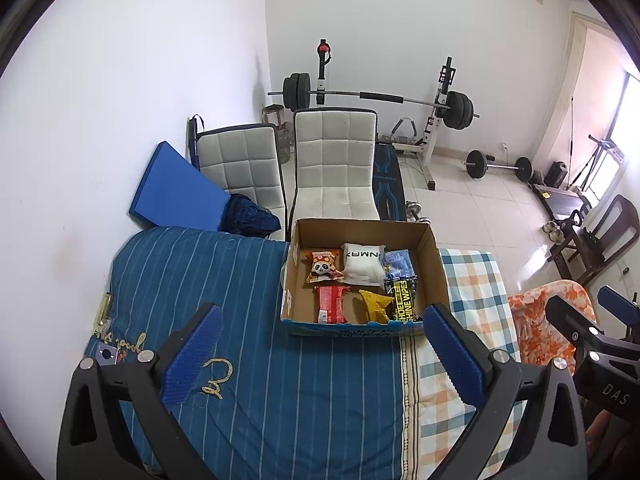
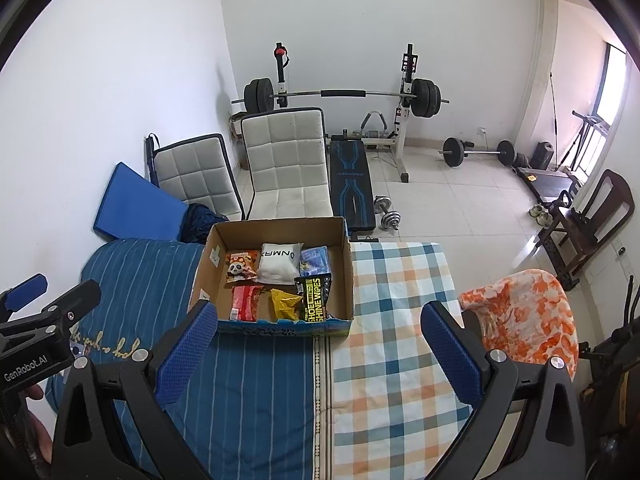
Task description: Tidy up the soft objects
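A cardboard box (image 1: 430, 256) (image 2: 346, 260) stands on the bed and holds several soft packets: a panda snack bag (image 1: 323, 267) (image 2: 241, 266), a white pouch (image 1: 363, 264) (image 2: 279, 263), a red packet (image 1: 331, 304) (image 2: 245, 301), a yellow packet (image 1: 376, 306) (image 2: 285, 304), a black shoe-wipes pack (image 1: 403, 298) (image 2: 315, 298) and a blue pack (image 1: 397, 260) (image 2: 315, 259). My left gripper (image 1: 324, 354) is open, short of the box, over the blue striped blanket (image 1: 192, 272). My right gripper (image 2: 320, 354) is open too, nothing between its fingers, over the seam with the checked blanket (image 2: 400, 300).
Two white padded chairs (image 1: 335, 168) (image 2: 288, 160) stand behind the bed. A blue mat (image 1: 176, 188) leans on the wall. A weight bench with barbell (image 2: 344, 96) and dumbbells (image 2: 386, 210) fill the floor. An orange patterned cloth (image 2: 528, 312) drapes at the right.
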A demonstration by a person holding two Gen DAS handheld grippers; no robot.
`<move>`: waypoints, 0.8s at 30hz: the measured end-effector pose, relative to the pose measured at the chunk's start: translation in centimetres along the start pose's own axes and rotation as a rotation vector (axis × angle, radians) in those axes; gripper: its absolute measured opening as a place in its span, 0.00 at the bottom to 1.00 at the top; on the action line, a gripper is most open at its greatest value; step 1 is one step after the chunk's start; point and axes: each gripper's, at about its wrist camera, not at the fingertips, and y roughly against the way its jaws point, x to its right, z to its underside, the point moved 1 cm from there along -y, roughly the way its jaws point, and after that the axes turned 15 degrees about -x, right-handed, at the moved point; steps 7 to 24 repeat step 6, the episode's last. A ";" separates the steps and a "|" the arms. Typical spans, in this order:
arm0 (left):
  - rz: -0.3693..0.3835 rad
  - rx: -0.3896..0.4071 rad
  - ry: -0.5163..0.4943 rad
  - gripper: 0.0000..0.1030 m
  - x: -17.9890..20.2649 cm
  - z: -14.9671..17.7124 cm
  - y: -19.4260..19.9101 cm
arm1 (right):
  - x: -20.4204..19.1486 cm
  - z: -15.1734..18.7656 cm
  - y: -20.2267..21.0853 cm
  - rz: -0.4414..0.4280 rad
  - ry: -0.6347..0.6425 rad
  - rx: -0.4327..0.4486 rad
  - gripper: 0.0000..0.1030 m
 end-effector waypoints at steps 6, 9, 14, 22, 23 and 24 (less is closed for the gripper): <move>-0.008 0.008 0.008 1.00 -0.1 0.2 0.2 | -0.2 -0.5 0.2 0.003 0.001 0.003 1.00; -0.008 0.008 0.008 1.00 -0.1 0.2 0.2 | -0.2 -0.5 0.2 0.003 0.001 0.003 1.00; -0.008 0.008 0.008 1.00 -0.1 0.2 0.2 | -0.2 -0.5 0.2 0.003 0.001 0.003 1.00; -0.008 0.008 0.008 1.00 -0.1 0.2 0.2 | -0.2 -0.5 0.2 0.003 0.001 0.003 1.00; -0.008 0.008 0.008 1.00 -0.1 0.2 0.2 | -0.2 -0.5 0.2 0.003 0.001 0.003 1.00; -0.008 0.008 0.008 1.00 -0.1 0.2 0.2 | -0.2 -0.5 0.2 0.003 0.001 0.003 1.00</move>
